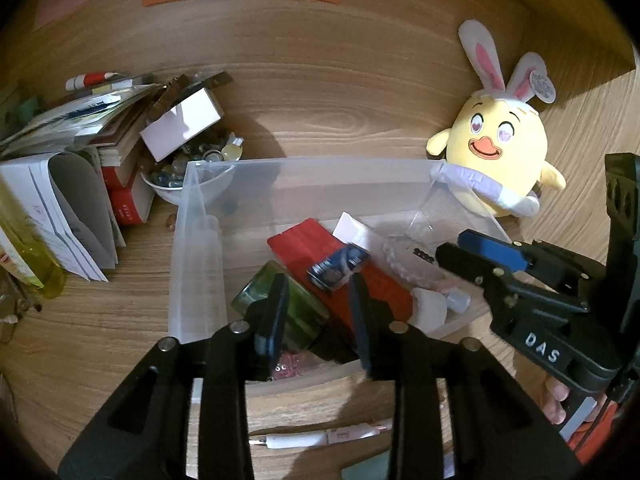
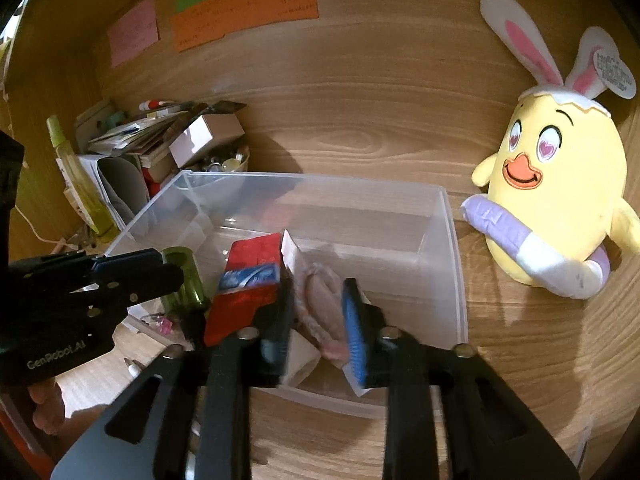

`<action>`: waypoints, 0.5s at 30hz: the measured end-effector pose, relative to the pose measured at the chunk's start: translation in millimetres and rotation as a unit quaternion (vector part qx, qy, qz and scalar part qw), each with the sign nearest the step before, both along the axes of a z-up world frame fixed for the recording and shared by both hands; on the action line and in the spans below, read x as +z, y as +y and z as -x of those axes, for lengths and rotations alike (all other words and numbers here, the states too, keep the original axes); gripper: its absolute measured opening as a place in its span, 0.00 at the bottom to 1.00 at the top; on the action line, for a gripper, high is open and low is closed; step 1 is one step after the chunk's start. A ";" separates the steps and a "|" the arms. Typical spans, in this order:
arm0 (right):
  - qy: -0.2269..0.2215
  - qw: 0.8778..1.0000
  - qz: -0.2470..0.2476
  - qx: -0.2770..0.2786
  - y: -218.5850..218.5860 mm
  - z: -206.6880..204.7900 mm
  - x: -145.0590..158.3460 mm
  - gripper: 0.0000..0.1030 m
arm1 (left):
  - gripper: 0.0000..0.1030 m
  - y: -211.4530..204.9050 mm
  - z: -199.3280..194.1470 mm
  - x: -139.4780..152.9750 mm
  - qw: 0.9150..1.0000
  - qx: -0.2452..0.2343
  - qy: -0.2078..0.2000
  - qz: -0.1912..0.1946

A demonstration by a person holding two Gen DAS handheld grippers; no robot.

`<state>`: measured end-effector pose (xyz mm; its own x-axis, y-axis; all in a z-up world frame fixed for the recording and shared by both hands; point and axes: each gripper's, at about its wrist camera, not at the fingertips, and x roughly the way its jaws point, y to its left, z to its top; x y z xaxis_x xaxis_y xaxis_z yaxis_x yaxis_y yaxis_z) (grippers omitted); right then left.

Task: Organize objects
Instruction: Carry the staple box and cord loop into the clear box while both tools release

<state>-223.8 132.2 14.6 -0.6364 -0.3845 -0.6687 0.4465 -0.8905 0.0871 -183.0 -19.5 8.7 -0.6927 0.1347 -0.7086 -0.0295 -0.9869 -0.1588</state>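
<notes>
A clear plastic bin (image 1: 312, 164) (image 2: 320, 180) stands on the wooden desk. Inside lie a red box (image 1: 304, 240) (image 2: 256, 248), a green jar (image 1: 256, 286) (image 2: 188, 276), a small blue packet (image 1: 340, 266), a white roll (image 1: 430, 306) and a pinkish cloth piece (image 2: 324, 304). My left gripper (image 1: 318, 320) (image 2: 170, 266) hangs over the bin's near left side, above the green jar and red box, open and holding nothing. My right gripper (image 2: 318, 320) (image 1: 452, 246) reaches over the near right side. Its jaws are apart and the pink cloth lies loosely between them.
A yellow plush chick with bunny ears (image 1: 500, 140) (image 2: 560, 200) leans against the wall right of the bin. To the left are a bowl of beads (image 1: 192, 188), a white box (image 1: 180, 124), stacked books and papers (image 1: 80, 128) and a yellow-green bottle (image 1: 32, 260). A white pen (image 1: 320, 438) lies before the bin.
</notes>
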 end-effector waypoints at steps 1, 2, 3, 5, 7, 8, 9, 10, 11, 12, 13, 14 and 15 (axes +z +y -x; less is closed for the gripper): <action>0.002 1.000 0.002 0.000 0.6 -1.3 1.3 0.39 | 0.42 0.1 -0.9 1.1 1.000 0.002 0.002 -0.001; 0.005 1.000 0.003 0.000 0.9 -2.7 3.0 0.45 | 0.45 0.5 -2.4 2.9 1.000 0.004 0.005 -0.001; 0.010 1.000 0.004 -0.001 1.0 -4.3 5.1 0.49 | 0.51 0.7 -4.0 4.9 1.000 0.005 0.008 0.000; 0.024 1.000 0.004 -0.004 3.1 -9.5 12.2 0.55 | 0.56 1.1 -8.6 10.7 1.000 0.011 0.015 0.006; 0.034 0.999 0.008 -0.007 6.2 -13.8 19.0 0.63 | 0.61 1.7 -14.1 17.4 1.000 0.012 0.022 0.011; 0.037 0.999 0.011 -0.007 7.6 -15.8 21.7 0.67 | 0.62 1.7 -17.1 20.9 1.000 0.012 0.026 0.012; 0.040 0.999 0.015 -0.007 9.2 -17.8 24.2 0.68 | 0.66 2.0 -20.9 24.9 0.999 0.013 0.031 0.014; 0.042 0.999 0.018 -0.006 10.6 -20.3 27.2 0.69 | 0.70 2.2 -23.3 27.8 0.999 0.014 0.034 0.016; 0.044 0.999 0.021 -0.005 12.2 -23.2 30.3 0.71 | 0.71 2.6 -27.1 31.0 0.999 0.016 0.039 0.020; 0.045 0.999 0.022 -0.005 13.2 -25.5 32.3 0.74 | 0.74 2.7 -30.8 33.9 0.999 0.017 0.043 0.023; 0.046 0.999 0.023 -0.005 14.2 -27.9 34.4 0.76 | 0.77 3.5 -35.7 37.3 0.998 0.017 0.048 0.027; 0.048 0.999 0.025 -0.005 16.0 -31.6 36.5 0.78 | 0.78 3.5 -39.7 39.6 0.998 0.017 0.052 0.029; 0.050 0.998 0.027 -0.005 17.8 -34.9 37.8 0.78 | 0.81 3.6 -42.6 41.7 0.998 0.017 0.054 0.030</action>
